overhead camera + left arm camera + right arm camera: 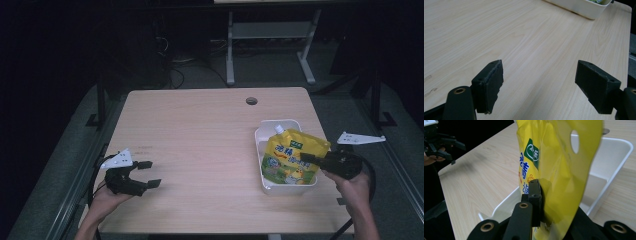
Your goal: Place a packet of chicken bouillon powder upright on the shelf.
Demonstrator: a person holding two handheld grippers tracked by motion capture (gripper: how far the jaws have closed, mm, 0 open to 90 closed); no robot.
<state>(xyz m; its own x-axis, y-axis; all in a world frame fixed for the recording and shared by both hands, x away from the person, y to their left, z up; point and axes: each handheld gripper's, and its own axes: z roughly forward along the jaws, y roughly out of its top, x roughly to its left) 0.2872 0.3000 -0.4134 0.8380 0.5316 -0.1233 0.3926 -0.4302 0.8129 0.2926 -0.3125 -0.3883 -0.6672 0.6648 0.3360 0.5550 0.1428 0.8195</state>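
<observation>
A yellow spouted pouch (292, 157) leans in a white tray (258, 137) at the table's right side, its lower end inside the tray and its right edge over the rim. My right gripper (306, 159) is shut on that right edge. In the right gripper view the pouch (559, 157) stands upright over the tray (616, 170), pinched in the right gripper (546, 197); the far jaw is hidden behind the film. My left gripper (151, 173) rests low at the front left, open, with only bare wood inside the left gripper (539, 85).
The wooden table (200, 140) has a round cable hole (251, 100) near its far edge. The tray's corner (584, 7) lies far ahead of the left jaws. A white desk frame (270, 30) stands on the dark floor beyond.
</observation>
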